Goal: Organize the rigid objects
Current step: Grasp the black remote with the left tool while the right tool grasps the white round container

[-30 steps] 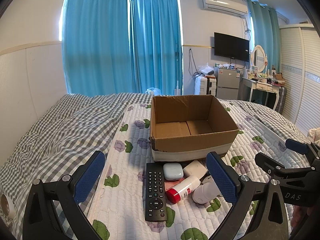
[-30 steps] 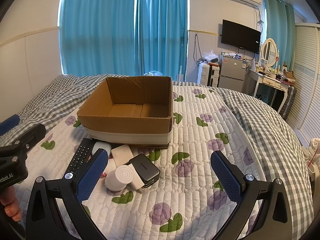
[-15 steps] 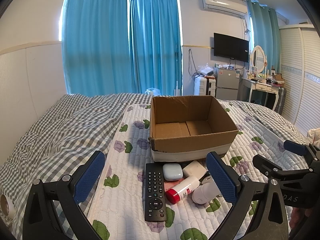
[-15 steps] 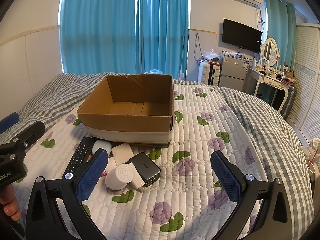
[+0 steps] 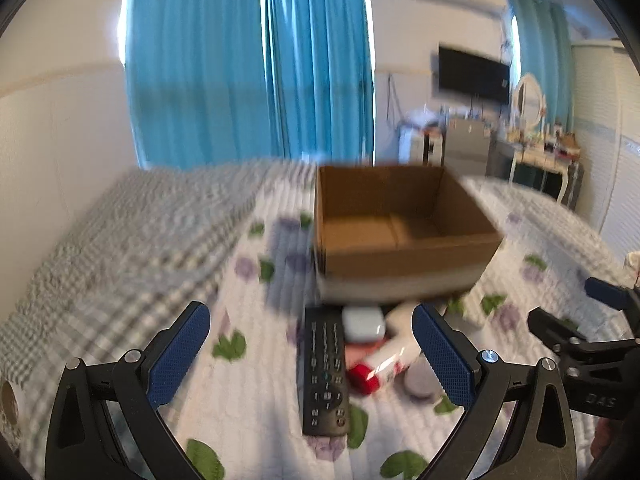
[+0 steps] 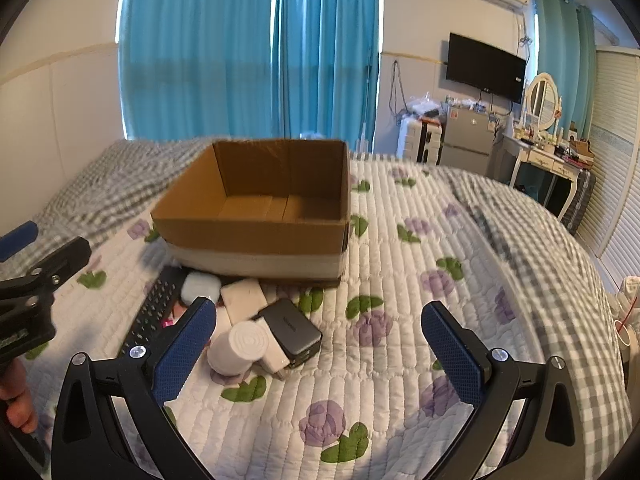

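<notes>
A bedroom, seen from two handheld grippers held over a bed. An open cardboard box (image 6: 256,216) sits on a white quilt (image 6: 400,340) printed with purple flowers and green leaves; nothing shows inside the box.

Just in front of the box lies a cluster of small objects. In the right wrist view, from 9 o'clock of the cluster toward 3 o'clock: a black remote control (image 6: 150,316) lying lengthwise, a pale blue earbud case (image 6: 200,286) touching the box's foot, a white rectangular block (image 6: 243,298), a white cylinder (image 6: 238,346) on its side with its round end toward the camera, a white charger plug (image 6: 272,350), and a black charger brick (image 6: 290,326) at the 3 o'clock edge.

The left wrist view is motion-blurred. It shows the remote control (image 5: 325,372) at centre, the earbud case (image 5: 363,322) at its 1 o'clock, and a white bottle with a red cap (image 5: 378,368) lying at its 3 o'clock.

The left gripper (image 5: 310,358) hangs above the quilt with its jaws wide apart, holding nothing; the cluster sits between its blue pads (image 5: 180,354). The right gripper (image 6: 320,352) also has jaws wide and holds nothing; its left pad overlaps the cluster's edge in view.

Behind the bed are blue curtains (image 6: 248,52), and at 2 o'clock a wall television (image 6: 485,68).
</notes>
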{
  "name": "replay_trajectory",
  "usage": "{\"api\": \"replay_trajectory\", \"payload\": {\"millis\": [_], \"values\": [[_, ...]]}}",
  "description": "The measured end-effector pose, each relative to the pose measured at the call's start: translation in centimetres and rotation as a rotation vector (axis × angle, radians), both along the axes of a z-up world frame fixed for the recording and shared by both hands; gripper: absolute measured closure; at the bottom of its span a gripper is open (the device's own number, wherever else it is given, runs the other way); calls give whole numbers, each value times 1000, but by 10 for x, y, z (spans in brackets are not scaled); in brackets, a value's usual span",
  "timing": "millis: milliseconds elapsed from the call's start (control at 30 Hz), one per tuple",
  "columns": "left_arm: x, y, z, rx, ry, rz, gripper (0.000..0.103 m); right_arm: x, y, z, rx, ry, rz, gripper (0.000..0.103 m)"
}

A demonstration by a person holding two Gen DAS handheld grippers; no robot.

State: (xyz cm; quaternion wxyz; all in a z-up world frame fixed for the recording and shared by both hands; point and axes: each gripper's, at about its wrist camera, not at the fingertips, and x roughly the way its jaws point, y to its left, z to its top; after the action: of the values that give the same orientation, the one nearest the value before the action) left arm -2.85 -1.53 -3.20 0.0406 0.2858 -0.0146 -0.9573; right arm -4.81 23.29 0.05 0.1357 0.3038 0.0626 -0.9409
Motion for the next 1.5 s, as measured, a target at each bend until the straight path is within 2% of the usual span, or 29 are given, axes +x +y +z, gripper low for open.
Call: {"api": "replay_trajectory", "payload": {"millis": [67,100,167,233,400,500,567,600,633,667,733,800,967,1033,1100,1200,1400,1467,1500], "values": [[-13,1,-22,-24,-81,10,10,-4,-5,-10,18,-36,13,0],[-17,1,-29,-29,-108,9,18,-7,-9,-16,32,-56,21,0],[-29,1,-48,-10,-207,-11,24,-9,-14,-26,57,-86,39,0],[-36,1,-58,15,-265,-22,31,-10,-20,-34,66,-112,63,0],[-53,9,-77,-25,-347,-4,32,-17,-25,-49,65,-153,82,0],[-59,9,-78,10,-349,-3,33,-19,-26,-54,59,-176,88,0],[-59,8,-79,29,-353,-15,37,-20,-27,-55,59,-182,91,0],[-59,9,-79,41,-358,-25,44,-20,-28,-56,59,-184,94,0],[-58,9,-78,72,-367,-53,57,-21,-28,-56,55,-188,97,1],[-58,8,-78,97,-376,-75,66,-22,-30,-57,52,-191,99,2],[-54,10,-75,86,-377,-76,95,-24,-32,-57,40,-205,106,7],[-49,10,-75,86,-375,-80,96,-26,-35,-59,28,-220,117,9],[-34,13,-50,85,-297,-124,98,-32,-45,-62,7,-253,156,27],[-28,15,-45,86,-286,-134,98,-34,-48,-62,-1,-259,164,49],[-28,12,-44,86,-286,-136,98,-35,-50,-61,-10,-264,169,61],[-25,10,-43,94,-293,-128,100,-33,-49,-57,-30,-260,176,64],[-33,1,-48,115,-308,-114,100,-23,-46,-34,-54,-192,188,68],[-38,-2,-54,124,-333,-84,96,-24,-43,-27,-69,-184,190,68],[-43,-4,-60,136,-364,-69,86,-24,-41,-25,-76,-181,189,68]]}}
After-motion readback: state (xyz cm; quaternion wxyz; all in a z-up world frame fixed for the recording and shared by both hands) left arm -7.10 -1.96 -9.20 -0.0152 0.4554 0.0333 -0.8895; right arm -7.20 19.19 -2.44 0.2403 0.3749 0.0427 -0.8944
